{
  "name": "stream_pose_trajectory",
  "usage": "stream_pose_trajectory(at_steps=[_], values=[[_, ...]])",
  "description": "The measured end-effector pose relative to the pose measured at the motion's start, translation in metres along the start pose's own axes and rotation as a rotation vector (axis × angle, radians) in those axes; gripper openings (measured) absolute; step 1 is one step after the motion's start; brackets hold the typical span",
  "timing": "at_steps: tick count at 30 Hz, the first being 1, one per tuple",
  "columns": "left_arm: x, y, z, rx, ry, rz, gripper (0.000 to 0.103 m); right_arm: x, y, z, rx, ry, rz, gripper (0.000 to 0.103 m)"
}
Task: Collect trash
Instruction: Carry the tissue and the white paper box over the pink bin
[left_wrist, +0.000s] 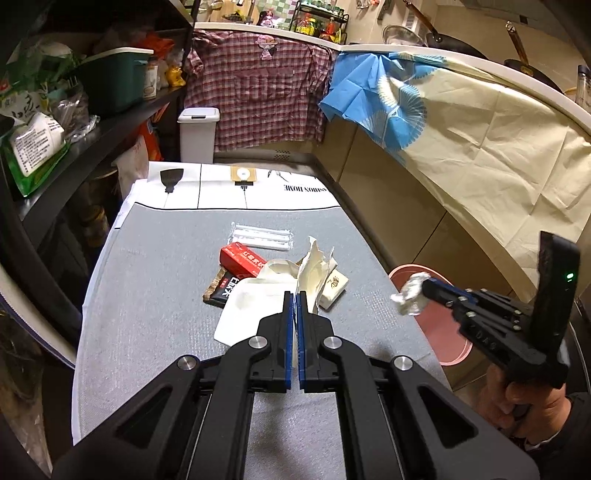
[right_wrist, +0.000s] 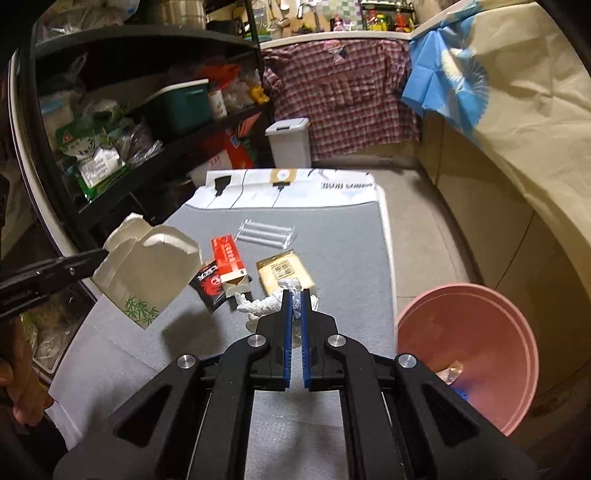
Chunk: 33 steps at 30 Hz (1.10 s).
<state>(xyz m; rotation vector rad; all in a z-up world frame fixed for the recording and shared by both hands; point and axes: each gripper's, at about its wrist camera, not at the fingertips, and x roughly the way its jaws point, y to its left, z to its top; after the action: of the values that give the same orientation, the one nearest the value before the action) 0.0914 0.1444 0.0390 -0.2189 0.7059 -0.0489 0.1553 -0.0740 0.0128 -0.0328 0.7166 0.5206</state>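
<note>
Cluttered kitchen storage surrounds a low grey mat laid on the floor, with dark shelving on one side, cloth-draped counters on the other and a white lidded bin standing well beyond the mat's far end. Both tools are clamped on trash and are held clear of the mat. The left gripper is closed on the upper edge of an opened paper carton with a bamboo print, which is seen hanging above the mat's left side in the right wrist view. The right gripper is shut on a crumpled white tissue, carried near the rim of the pink basin that stands on the floor just beside the mat. A few scraps are already seen at the basin's bottom, so some collecting appears to have been done. Much is judged to remain: a red box, a black sachet, a yellowish packet and a clear wrapper of white sticks are left lying on the mat's middle. The two held pieces have yet to be dropped into the basin, after which the four loose items would still need gathering; the flat sachet and packet may be awkward to pinch from the mat.
</note>
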Motion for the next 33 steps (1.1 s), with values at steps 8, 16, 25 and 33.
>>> stream_pose_trajectory(at_steps=[8, 16, 25, 33], values=[[0.000, -0.012, -0.002, 0.024, -0.008, -0.013, 0.002, -0.053, -0.015, 0.011, 0.004, -0.089, -0.030, 0.004], [-0.005, -0.031, -0.004, 0.069, -0.035, -0.012, 0.002, -0.082, -0.034, 0.013, -0.017, -0.135, -0.074, 0.004], [0.002, -0.048, -0.010, 0.100, -0.034, -0.013, 0.002, -0.086, -0.071, -0.003, 0.035, -0.163, -0.173, 0.005], [0.015, -0.069, -0.013, 0.124, -0.024, -0.018, 0.002, -0.082, -0.089, -0.010, 0.030, -0.166, -0.227, 0.004]])
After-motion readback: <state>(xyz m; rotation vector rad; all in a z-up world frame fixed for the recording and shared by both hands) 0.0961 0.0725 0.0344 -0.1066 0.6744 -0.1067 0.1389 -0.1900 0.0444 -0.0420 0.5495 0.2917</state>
